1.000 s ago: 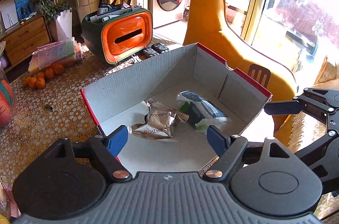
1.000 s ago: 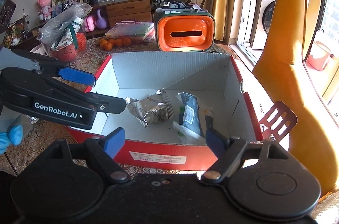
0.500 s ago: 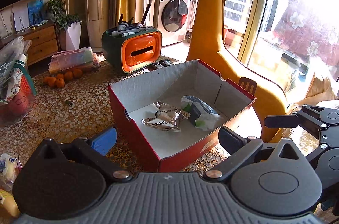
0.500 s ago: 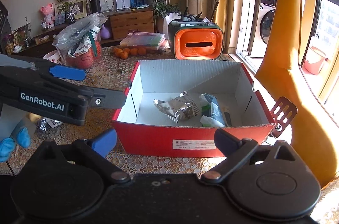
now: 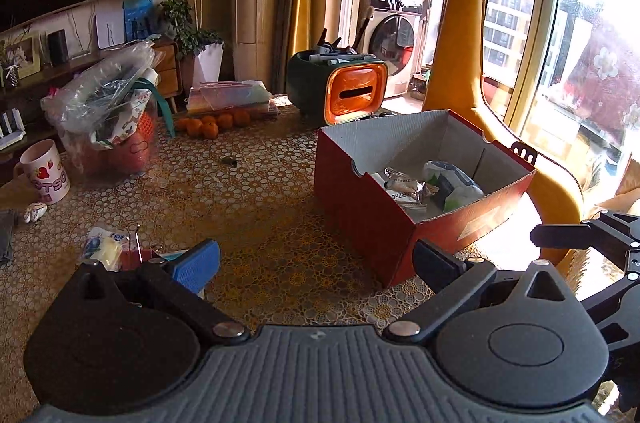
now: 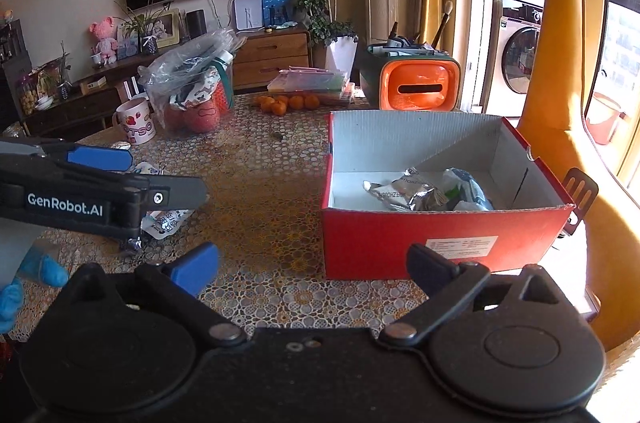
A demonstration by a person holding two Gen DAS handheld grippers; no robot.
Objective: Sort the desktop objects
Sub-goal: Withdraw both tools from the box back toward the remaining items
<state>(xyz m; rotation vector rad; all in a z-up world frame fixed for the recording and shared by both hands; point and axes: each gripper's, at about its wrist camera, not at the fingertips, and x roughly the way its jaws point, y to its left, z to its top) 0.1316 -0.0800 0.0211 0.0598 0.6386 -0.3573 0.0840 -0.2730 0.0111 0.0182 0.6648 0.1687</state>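
Observation:
A red cardboard box (image 5: 360,211) (image 6: 440,239) stands on the patterned table. It holds a silver snack packet (image 5: 404,189) (image 6: 400,191) and a white, blue and green pouch (image 5: 452,183) (image 6: 468,191). My left gripper (image 5: 316,263) is open and empty, low over the table to the left of the box. Off its left finger lies a white and blue packet (image 5: 100,247). My right gripper (image 6: 314,267) is also open and empty, in front of the box's left corner. In the right wrist view the left gripper (image 6: 80,183) hangs over a white packet (image 6: 164,223).
At the back stand an orange-fronted organiser (image 5: 348,95) (image 6: 416,87), several oranges (image 5: 208,125), a bagged red basket (image 5: 108,119) and a strawberry mug (image 5: 44,171) (image 6: 136,123). A tall yellow form (image 5: 460,23) rises right of the box. A spatula (image 6: 580,187) pokes up behind it.
Both grippers have drawn back from over the box and their jaws have spread wider. The box now sits farther off and to the right, and more of the table shows.

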